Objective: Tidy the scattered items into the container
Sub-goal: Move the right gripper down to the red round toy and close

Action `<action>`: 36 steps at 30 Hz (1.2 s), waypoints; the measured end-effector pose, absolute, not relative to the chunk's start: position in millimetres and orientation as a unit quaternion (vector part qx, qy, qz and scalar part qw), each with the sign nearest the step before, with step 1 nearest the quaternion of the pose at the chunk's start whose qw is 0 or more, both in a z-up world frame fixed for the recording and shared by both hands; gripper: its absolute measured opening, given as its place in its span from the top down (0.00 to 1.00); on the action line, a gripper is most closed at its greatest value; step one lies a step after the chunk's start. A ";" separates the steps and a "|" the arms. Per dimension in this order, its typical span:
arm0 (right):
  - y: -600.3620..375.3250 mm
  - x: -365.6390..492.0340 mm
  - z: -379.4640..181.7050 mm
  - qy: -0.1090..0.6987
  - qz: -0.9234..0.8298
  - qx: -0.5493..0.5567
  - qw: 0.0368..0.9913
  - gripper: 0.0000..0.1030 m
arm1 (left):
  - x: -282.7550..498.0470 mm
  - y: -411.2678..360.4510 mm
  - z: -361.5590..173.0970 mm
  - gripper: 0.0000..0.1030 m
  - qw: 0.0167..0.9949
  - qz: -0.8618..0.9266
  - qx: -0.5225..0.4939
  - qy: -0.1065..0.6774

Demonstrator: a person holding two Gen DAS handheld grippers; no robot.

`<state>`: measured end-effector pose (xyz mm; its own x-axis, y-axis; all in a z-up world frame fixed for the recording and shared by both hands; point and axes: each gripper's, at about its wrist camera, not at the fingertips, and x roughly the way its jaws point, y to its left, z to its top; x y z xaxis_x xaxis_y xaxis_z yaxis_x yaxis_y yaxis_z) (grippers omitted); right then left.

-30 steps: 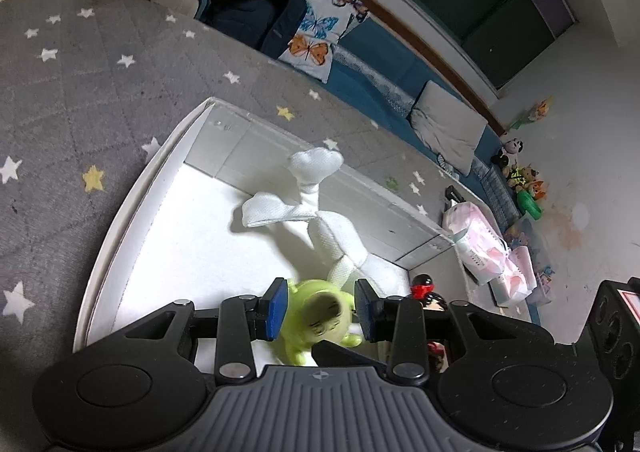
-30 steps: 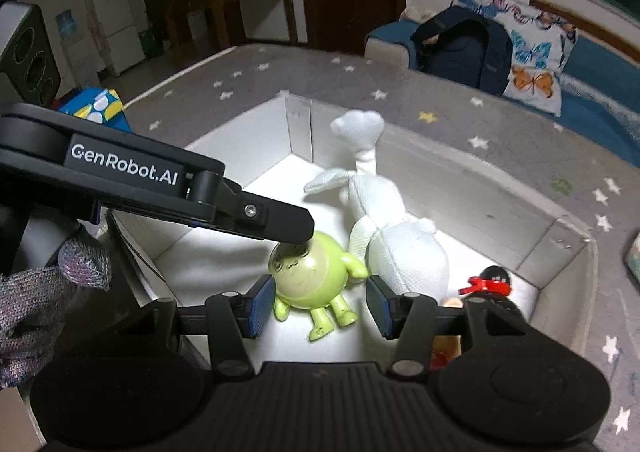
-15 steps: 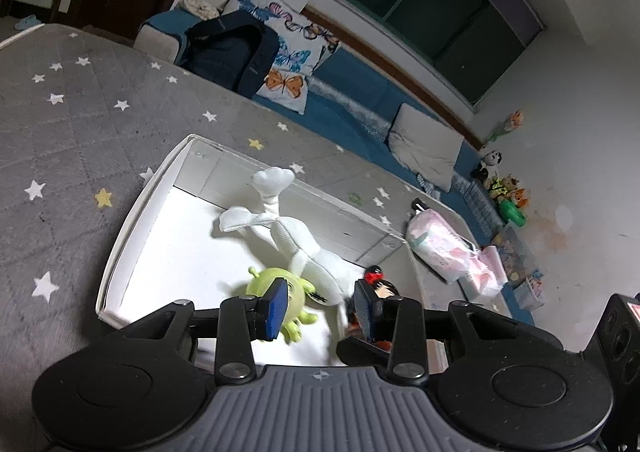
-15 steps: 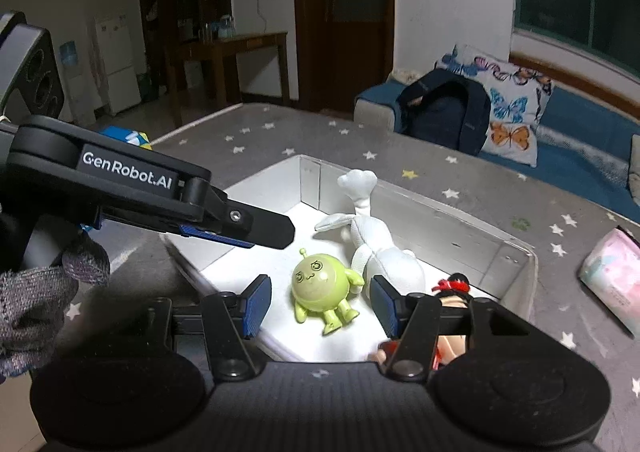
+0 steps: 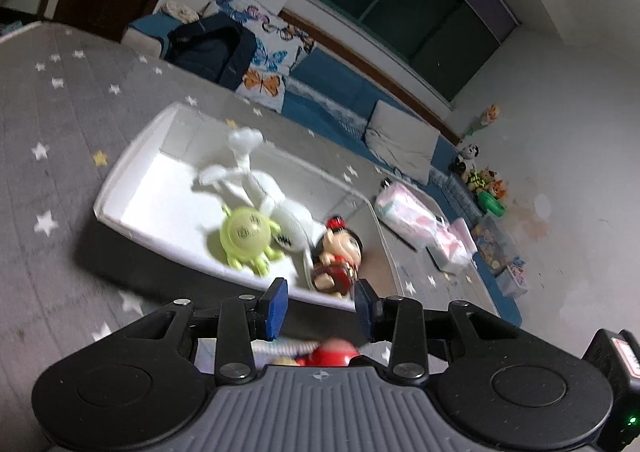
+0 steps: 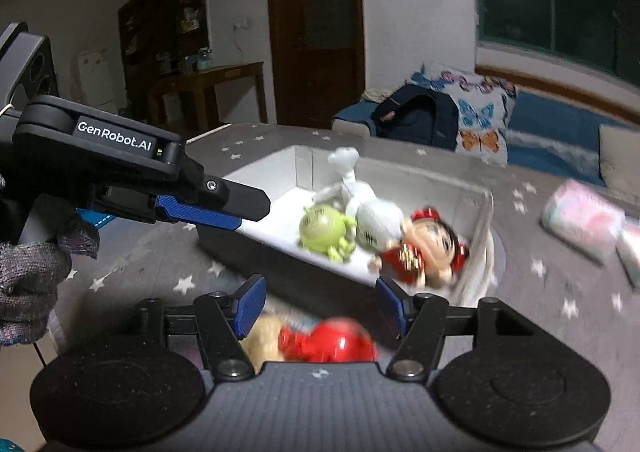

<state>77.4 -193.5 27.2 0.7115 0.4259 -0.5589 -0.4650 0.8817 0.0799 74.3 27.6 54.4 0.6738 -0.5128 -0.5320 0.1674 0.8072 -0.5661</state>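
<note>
The grey star-patterned surface [image 5: 60,124] fills most of my view; I cannot tell if it is a bed or a mat. On it stands the white container [image 5: 120,188], at about 12 o'clock from my left gripper [image 5: 320,306]. Inside it lie three toys, touching each other: the white plush [image 5: 280,204] in the middle, the green round toy [image 5: 244,232] at its 8 o'clock, and the red-dressed doll [image 5: 340,256] at its 4 o'clock, near the container's corner. A pink packet [image 5: 408,216] lies outside, at 3 o'clock from the container. My left gripper is open and holds nothing. My right gripper [image 6: 320,306] has just been opening; its jaws stand apart with nothing pressed between. Under both grippers, at 6 o'clock, a blurred red toy [image 6: 328,344] lies outside the container.
</note>
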 end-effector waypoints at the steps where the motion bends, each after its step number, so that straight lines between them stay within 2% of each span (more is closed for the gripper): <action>1: -196.4 75.2 24.0 0.298 0.238 -0.025 0.924 0.39 | 74.6 24.5 51.7 0.62 0.879 -0.197 -0.244 0.359; 20: -230.4 74.8 -23.3 0.351 0.220 0.068 0.907 0.41 | 96.6 -21.2 16.2 0.62 0.847 -0.230 -0.216 0.428; 25: -232.3 78.1 -27.9 0.354 0.222 0.078 0.905 0.45 | 101.9 -25.5 10.5 0.62 0.843 -0.229 -0.212 0.438; 36: -233.0 87.7 -30.8 0.354 0.237 0.107 0.898 0.47 | 110.0 -28.8 3.7 0.62 0.838 -0.225 -0.208 0.451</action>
